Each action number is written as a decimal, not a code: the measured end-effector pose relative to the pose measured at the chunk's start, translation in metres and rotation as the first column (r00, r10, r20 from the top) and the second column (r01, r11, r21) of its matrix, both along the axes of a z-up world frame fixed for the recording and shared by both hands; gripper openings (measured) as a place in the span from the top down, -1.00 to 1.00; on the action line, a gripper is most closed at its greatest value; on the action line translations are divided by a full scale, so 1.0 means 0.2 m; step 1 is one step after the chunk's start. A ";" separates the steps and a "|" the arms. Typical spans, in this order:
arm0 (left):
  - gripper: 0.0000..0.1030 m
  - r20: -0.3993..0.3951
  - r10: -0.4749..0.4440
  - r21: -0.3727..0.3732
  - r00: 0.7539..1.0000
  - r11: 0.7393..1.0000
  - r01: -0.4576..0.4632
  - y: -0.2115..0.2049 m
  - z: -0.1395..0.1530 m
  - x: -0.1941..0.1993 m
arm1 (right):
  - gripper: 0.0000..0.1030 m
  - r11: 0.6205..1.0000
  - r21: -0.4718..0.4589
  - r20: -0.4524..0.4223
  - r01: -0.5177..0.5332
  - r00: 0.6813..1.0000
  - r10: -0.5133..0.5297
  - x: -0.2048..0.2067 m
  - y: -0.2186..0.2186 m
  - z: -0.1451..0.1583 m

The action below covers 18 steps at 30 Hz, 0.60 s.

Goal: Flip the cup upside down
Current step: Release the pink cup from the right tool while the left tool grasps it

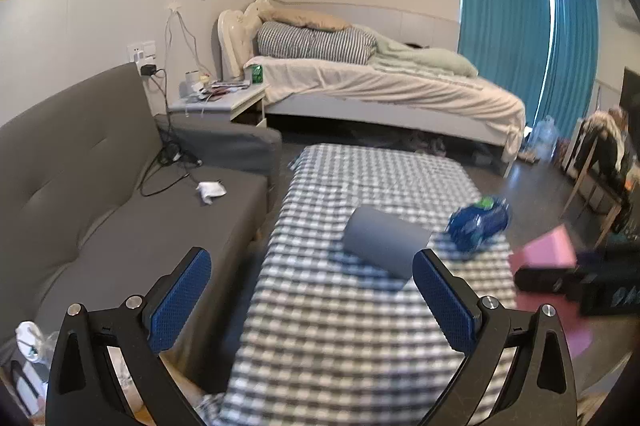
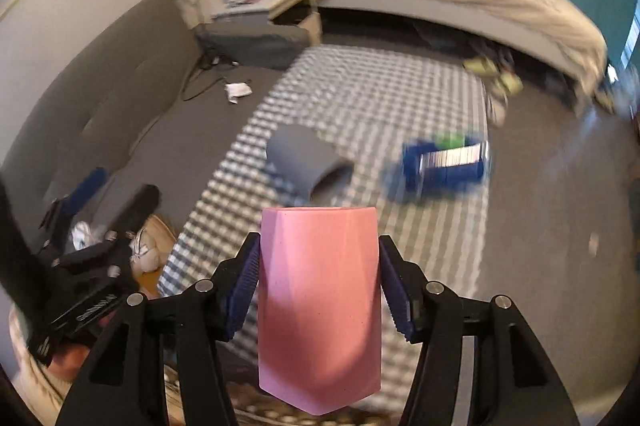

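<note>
My right gripper [image 2: 318, 286] is shut on a pink faceted cup [image 2: 319, 306] and holds it in the air above the near end of the checked table [image 2: 360, 98]. The cup's flat end points away from the camera. In the left wrist view the pink cup [image 1: 546, 250] and the right gripper holding it show at the right edge. A grey cup [image 1: 384, 244] lies on its side on the checked cloth; it also shows in the right wrist view [image 2: 306, 158]. My left gripper [image 1: 312, 300] is open and empty, just short of the grey cup.
A blue toy car [image 1: 478, 222] sits on the table right of the grey cup. A grey sofa [image 1: 120, 206] runs along the left with cables and a white wad. A bed [image 1: 380, 82] and nightstand [image 1: 224, 98] stand behind. Teal curtains [image 1: 520, 26] hang at the right.
</note>
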State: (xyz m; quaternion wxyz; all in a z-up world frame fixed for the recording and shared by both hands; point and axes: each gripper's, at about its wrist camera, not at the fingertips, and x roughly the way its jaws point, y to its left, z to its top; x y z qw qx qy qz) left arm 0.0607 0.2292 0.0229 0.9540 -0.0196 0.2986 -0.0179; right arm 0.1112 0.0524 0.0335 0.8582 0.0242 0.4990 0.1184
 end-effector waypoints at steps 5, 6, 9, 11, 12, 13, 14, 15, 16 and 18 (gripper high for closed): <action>-1.00 -0.058 0.009 -0.009 0.998 1.000 -0.009 0.06 -0.09 -0.03 | -0.10 0.994 0.025 -0.085 0.103 0.991 -0.100 -0.06 0.10 -0.32; -1.00 -0.069 0.009 -0.008 0.998 1.000 -0.010 0.06 -0.11 -0.03 | -0.10 0.993 0.025 -0.098 0.112 0.989 -0.109 -0.05 0.10 -0.37; -1.00 -0.084 0.011 0.011 0.996 1.000 -0.010 0.05 -0.16 -0.01 | -0.10 0.989 0.033 -0.115 0.143 0.984 -0.138 -0.03 0.11 -0.48; -1.00 -0.099 0.013 0.023 0.995 1.000 -0.010 0.04 -0.20 0.01 | -0.10 0.988 0.015 -0.112 0.156 0.982 -0.154 0.00 0.11 -0.54; -1.00 -0.110 0.013 0.022 0.994 1.000 -0.011 0.04 -0.22 0.02 | -0.10 0.987 0.013 -0.112 0.162 0.981 -0.159 0.02 0.09 -0.56; -1.00 -0.124 0.012 0.014 0.992 1.000 -0.010 0.04 -0.24 0.04 | -0.10 0.985 0.020 -0.112 0.171 0.979 -0.168 0.04 0.07 -0.59; -1.00 -0.146 0.010 0.000 0.989 1.000 -0.010 0.03 -0.27 0.06 | -0.10 0.983 0.028 -0.112 0.180 0.978 -0.176 0.05 0.06 -0.60; -1.00 -0.159 0.010 -0.012 0.987 1.000 -0.012 0.03 -0.28 0.06 | -0.10 0.982 0.032 -0.110 0.186 0.977 -0.182 0.06 0.04 -0.61; -1.00 -0.174 0.011 -0.024 0.985 1.000 -0.016 0.02 -0.30 0.08 | -0.10 0.982 0.035 -0.107 0.187 0.977 -0.183 0.06 0.03 -0.63; -1.00 -0.187 0.008 -0.037 0.982 0.999 -0.015 0.00 -0.33 0.10 | -0.10 0.983 0.032 -0.097 0.180 0.979 -0.177 0.07 0.02 -0.64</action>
